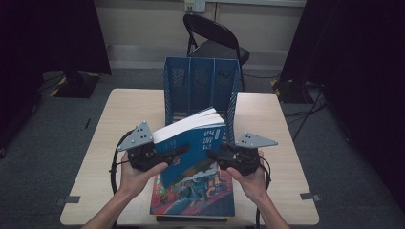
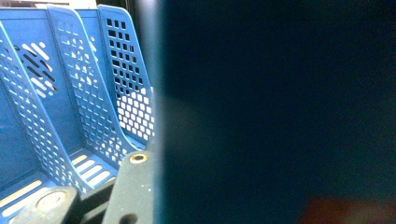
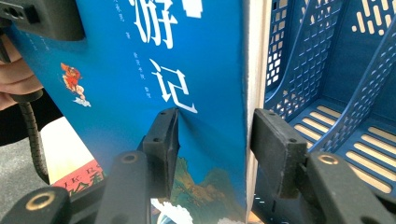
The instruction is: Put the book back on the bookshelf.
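Note:
A thick blue book [image 1: 191, 143] with white characters on its cover stands tilted in the air between both grippers, in front of a blue file rack [image 1: 200, 86]. My left gripper [image 1: 179, 151] is shut on the book's left edge. In the left gripper view one finger [image 2: 133, 186] lies beside the dark cover [image 2: 280, 116], and the other finger is hidden behind it. My right gripper [image 1: 215, 155] holds the book's right edge. In the right gripper view the gripper [image 3: 215, 130] has one pad on the cover [image 3: 140, 70] and the other against the white page edge.
Under the raised book a stack of books [image 1: 191, 200] lies at the front edge of the wooden table [image 1: 277, 124]. The rack's compartments [image 3: 336, 70] stand open just behind. A black folding chair [image 1: 215, 38] stands beyond the table.

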A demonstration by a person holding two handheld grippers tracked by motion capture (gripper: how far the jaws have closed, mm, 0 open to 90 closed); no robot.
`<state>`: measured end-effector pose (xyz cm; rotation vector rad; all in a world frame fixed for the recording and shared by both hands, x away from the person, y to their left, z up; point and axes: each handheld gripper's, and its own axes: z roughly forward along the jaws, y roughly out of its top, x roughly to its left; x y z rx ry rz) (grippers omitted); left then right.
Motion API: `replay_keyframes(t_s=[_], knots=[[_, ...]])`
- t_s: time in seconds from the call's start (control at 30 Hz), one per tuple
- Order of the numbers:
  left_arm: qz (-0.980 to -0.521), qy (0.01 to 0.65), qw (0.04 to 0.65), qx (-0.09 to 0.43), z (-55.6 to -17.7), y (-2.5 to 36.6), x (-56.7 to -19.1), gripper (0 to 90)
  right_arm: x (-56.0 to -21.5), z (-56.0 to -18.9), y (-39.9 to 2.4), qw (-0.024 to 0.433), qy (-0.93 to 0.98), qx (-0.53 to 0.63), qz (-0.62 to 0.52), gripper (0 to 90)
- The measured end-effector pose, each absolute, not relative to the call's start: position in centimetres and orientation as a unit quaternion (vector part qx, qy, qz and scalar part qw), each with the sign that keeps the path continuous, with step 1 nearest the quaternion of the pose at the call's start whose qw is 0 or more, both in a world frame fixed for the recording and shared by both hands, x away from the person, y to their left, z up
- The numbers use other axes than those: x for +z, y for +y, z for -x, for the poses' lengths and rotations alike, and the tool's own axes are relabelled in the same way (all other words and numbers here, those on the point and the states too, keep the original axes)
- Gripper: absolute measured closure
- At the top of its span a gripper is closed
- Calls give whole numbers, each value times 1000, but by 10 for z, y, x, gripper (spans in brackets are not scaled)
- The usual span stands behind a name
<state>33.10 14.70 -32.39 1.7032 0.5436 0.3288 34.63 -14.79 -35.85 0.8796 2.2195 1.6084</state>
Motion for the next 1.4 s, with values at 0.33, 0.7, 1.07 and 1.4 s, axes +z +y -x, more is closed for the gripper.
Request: replay_keyframes(t_s=[0.33, 0.7, 1.07, 1.4], knots=[[-737, 242, 611, 156, -331, 150, -325, 599, -361, -346, -155, 116, 762, 559, -306, 524], [-730, 283, 605, 144, -342, 155, -322, 609, -373, -337, -188, 122, 766, 534, -337, 492], [-723, 294, 606, 153, -331, 167, -323, 612, -395, -339, -208, 115, 757, 527, -369, 461], [-721, 320, 598, 146, -331, 176, -319, 613, -401, -341, -212, 109, 756, 523, -377, 448]])
